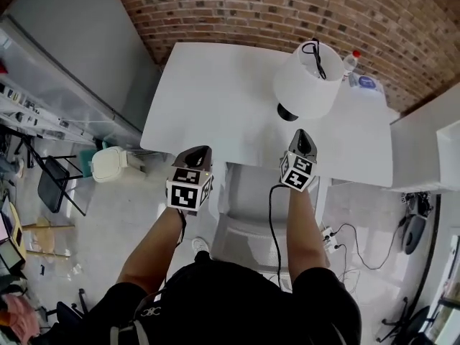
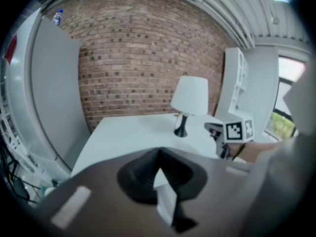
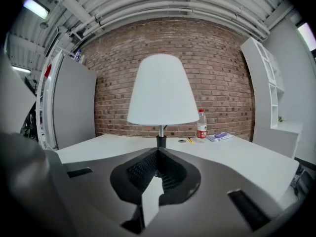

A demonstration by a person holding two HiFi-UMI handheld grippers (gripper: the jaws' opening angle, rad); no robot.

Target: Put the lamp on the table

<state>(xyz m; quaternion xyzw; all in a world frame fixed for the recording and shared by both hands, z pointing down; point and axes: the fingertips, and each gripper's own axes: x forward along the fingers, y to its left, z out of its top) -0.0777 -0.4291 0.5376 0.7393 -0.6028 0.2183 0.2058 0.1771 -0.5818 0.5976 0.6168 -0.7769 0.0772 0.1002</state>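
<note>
While both my forearms reach up from the lower edge of the head view, my left gripper [image 1: 200,152] and right gripper [image 1: 302,135] sit side by side at centre frame, tips at the near edge of the white table [image 1: 215,99]. A white chair [image 1: 248,218] stands just below them. Farther up, toward the upper right, the lamp [image 1: 307,81] stands upright on the table, its black base just beyond my right gripper but apart from it. A bottle [image 1: 350,62] stands behind it, and a brick wall [image 1: 251,13] fills the top of the frame. Both pairs of jaws are pressed together, with nothing between them.
</note>
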